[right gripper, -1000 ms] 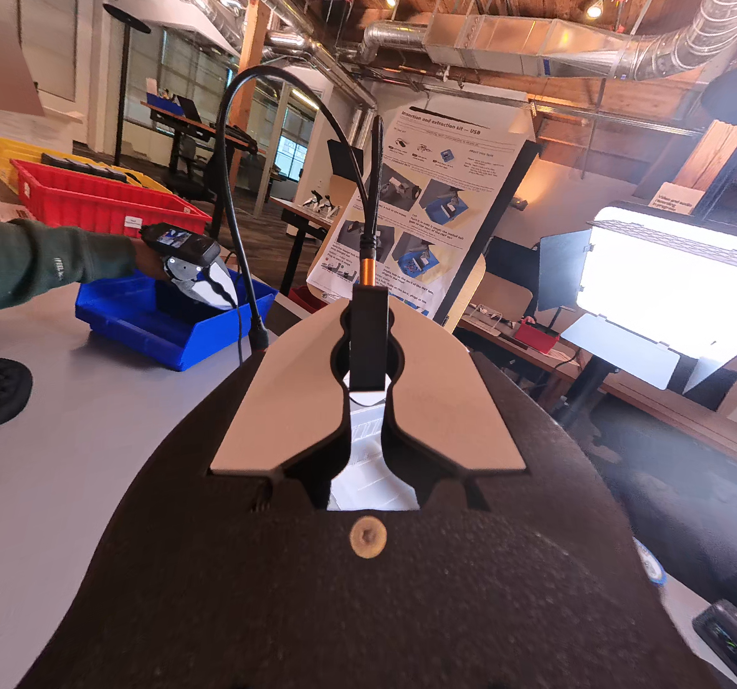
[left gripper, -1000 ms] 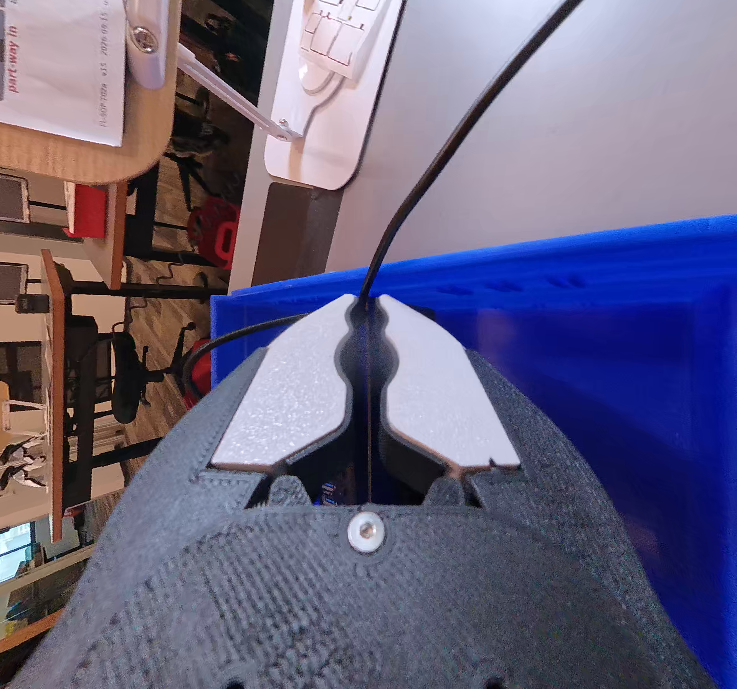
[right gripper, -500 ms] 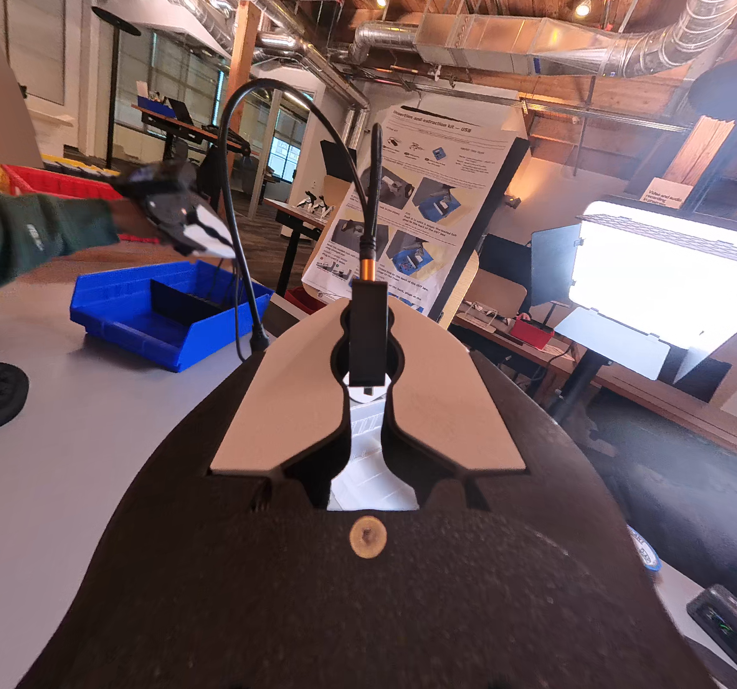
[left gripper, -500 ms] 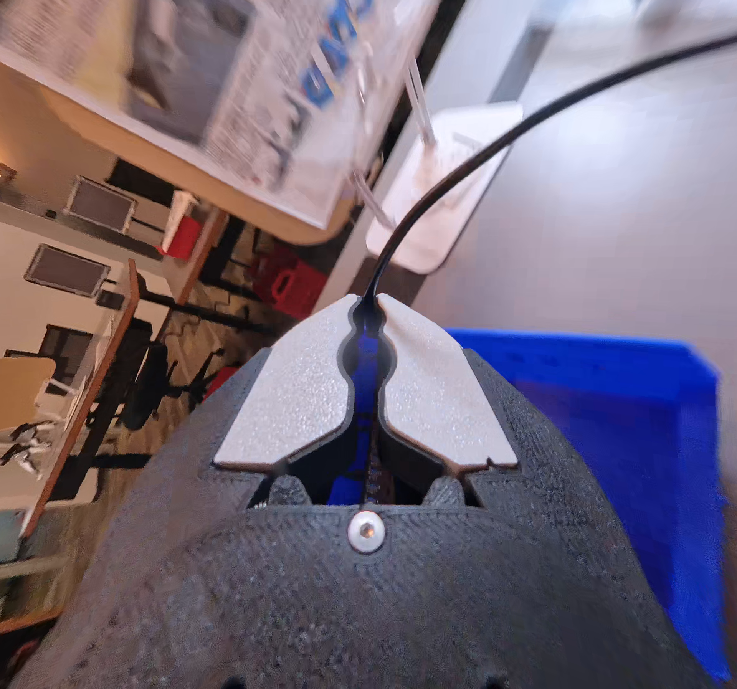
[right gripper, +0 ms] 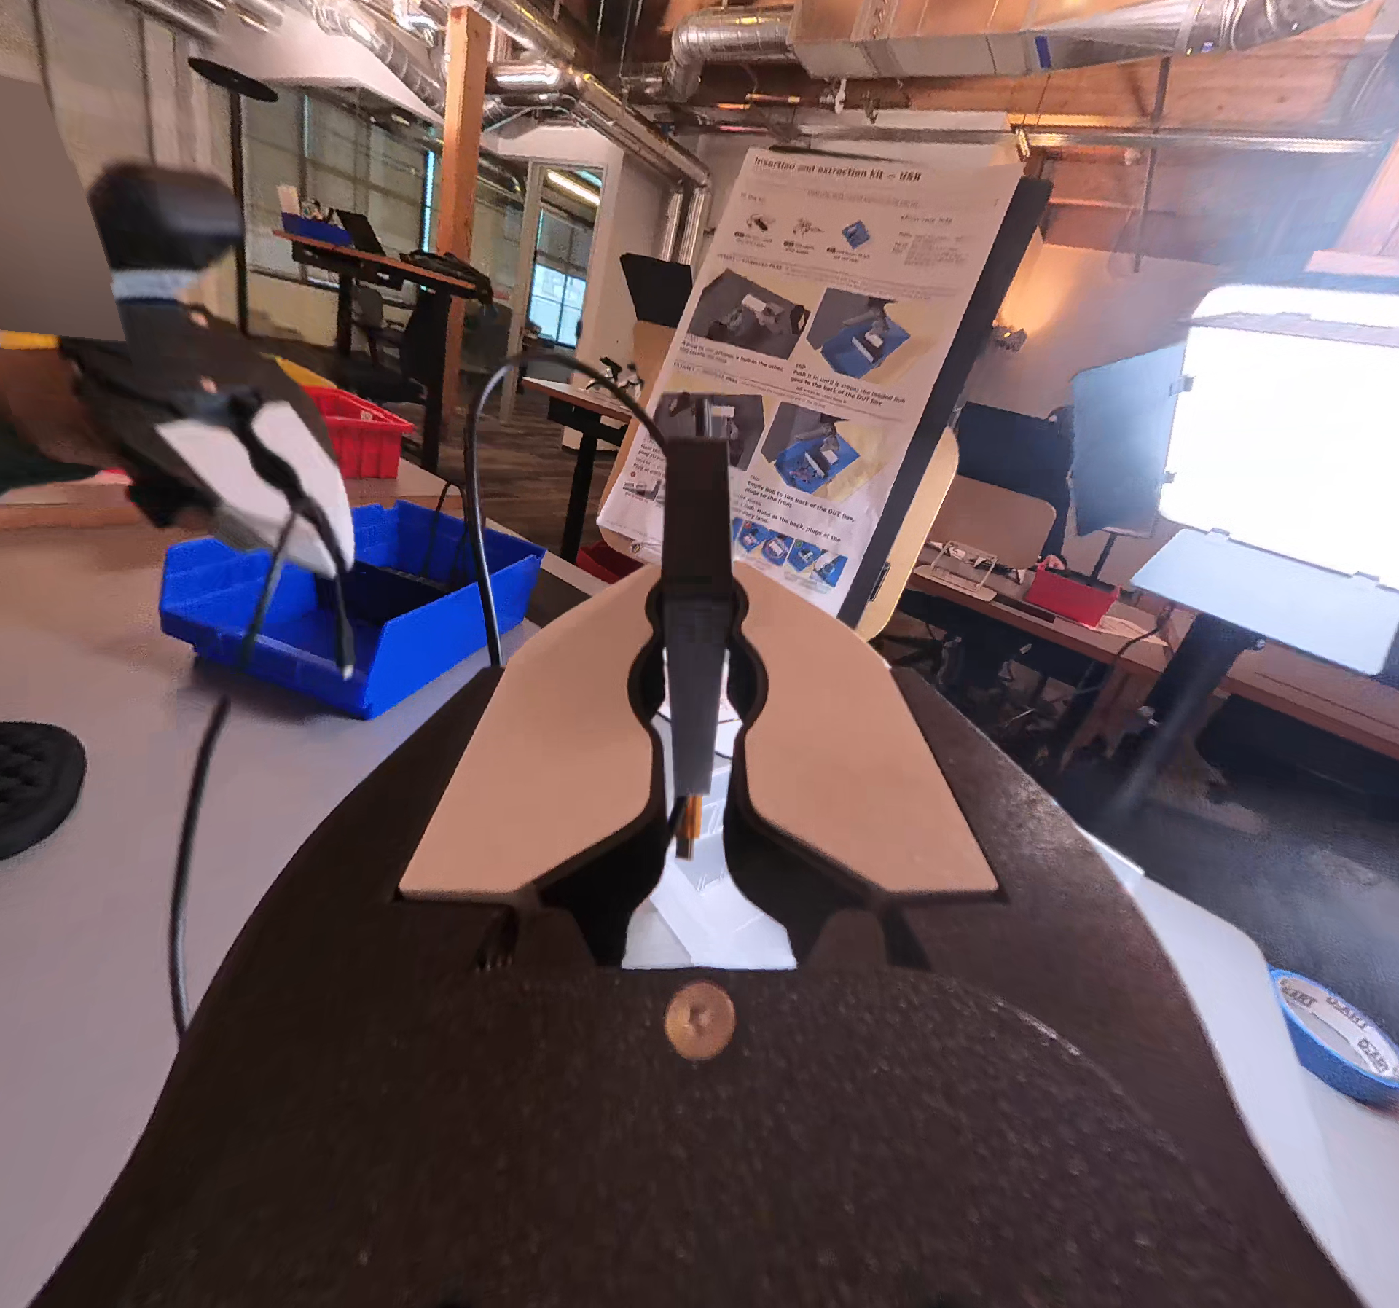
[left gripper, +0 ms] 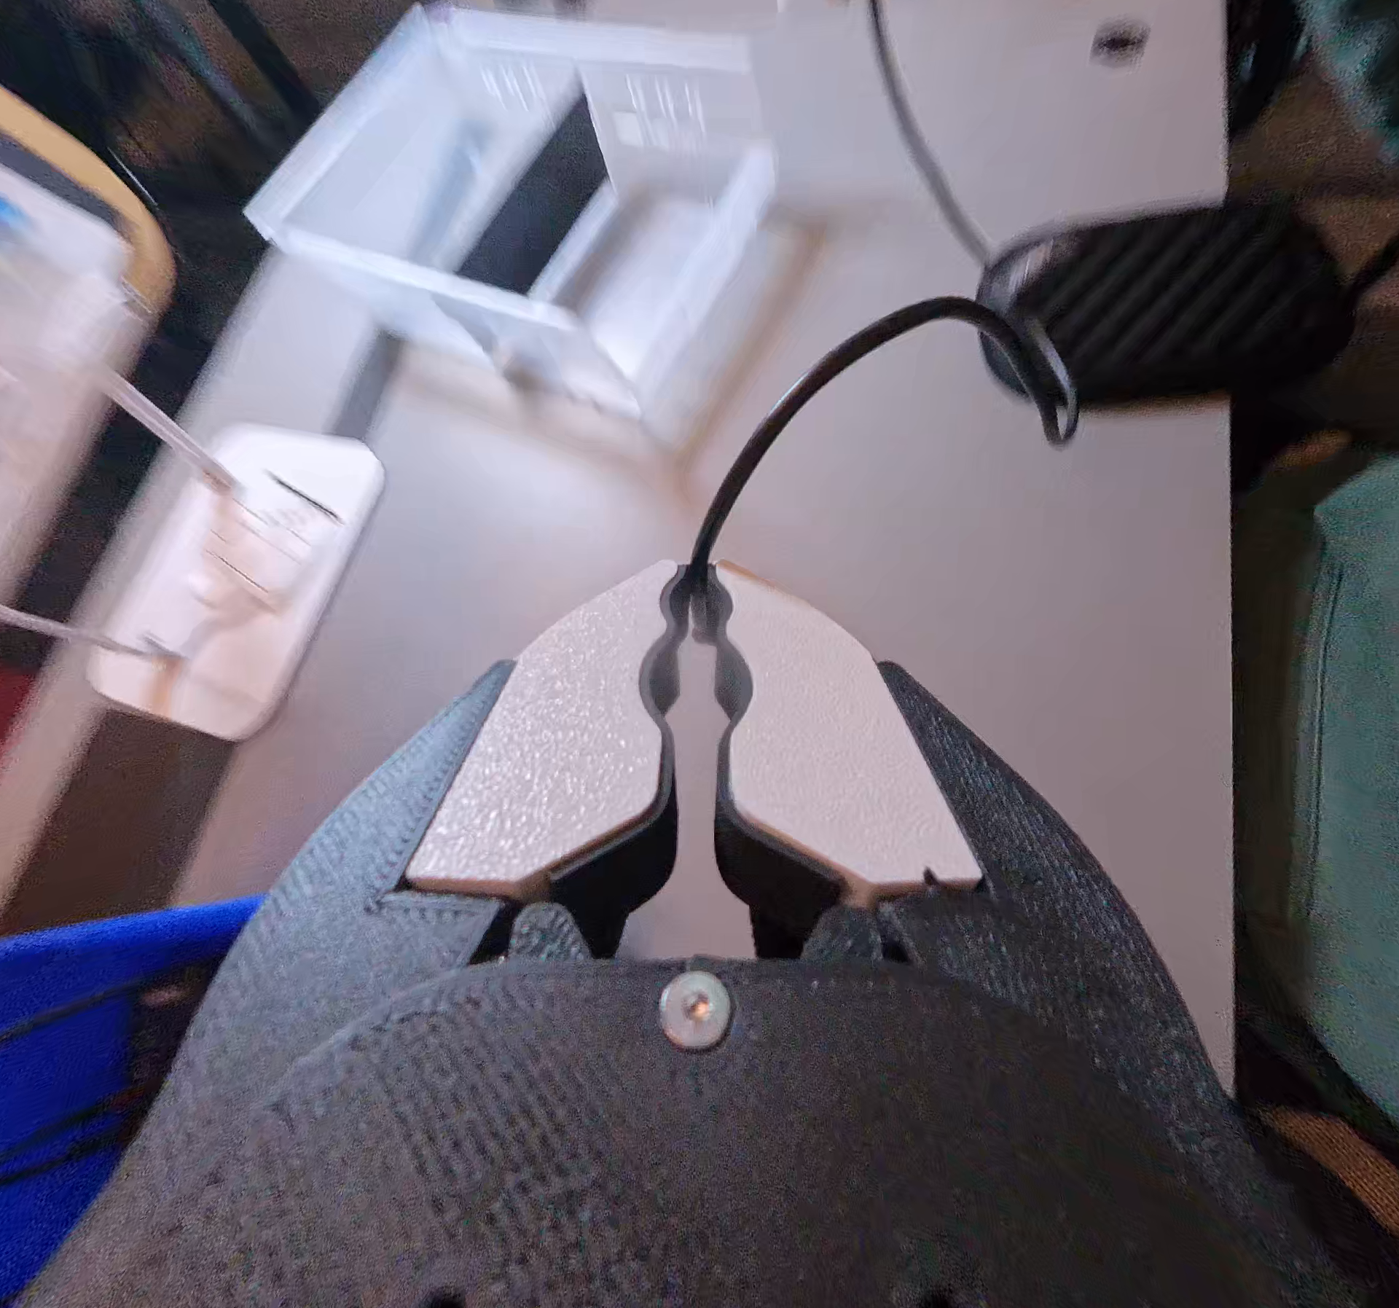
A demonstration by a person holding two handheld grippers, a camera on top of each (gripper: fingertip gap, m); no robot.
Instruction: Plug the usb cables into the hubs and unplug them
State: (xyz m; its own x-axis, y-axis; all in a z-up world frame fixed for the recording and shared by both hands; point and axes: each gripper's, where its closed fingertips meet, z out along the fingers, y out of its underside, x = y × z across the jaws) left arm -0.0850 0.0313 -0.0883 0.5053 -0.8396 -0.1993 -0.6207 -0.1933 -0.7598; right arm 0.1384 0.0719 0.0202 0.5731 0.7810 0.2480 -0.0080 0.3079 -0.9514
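USB cable (left gripper: 764,439) is pinched at the closed tips of the left gripper (left gripper: 695,575), tilted down over the grey table (left gripper: 984,666); the level right gripper (right gripper: 696,590) clamps a hub (right gripper: 693,552).

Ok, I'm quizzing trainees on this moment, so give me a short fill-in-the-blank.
The left tool pinches a thin ___ cable.
The dark hub sits gripped in the ___ tool.
The bin nearest the left tool is ___.
Missing: black; right; blue.
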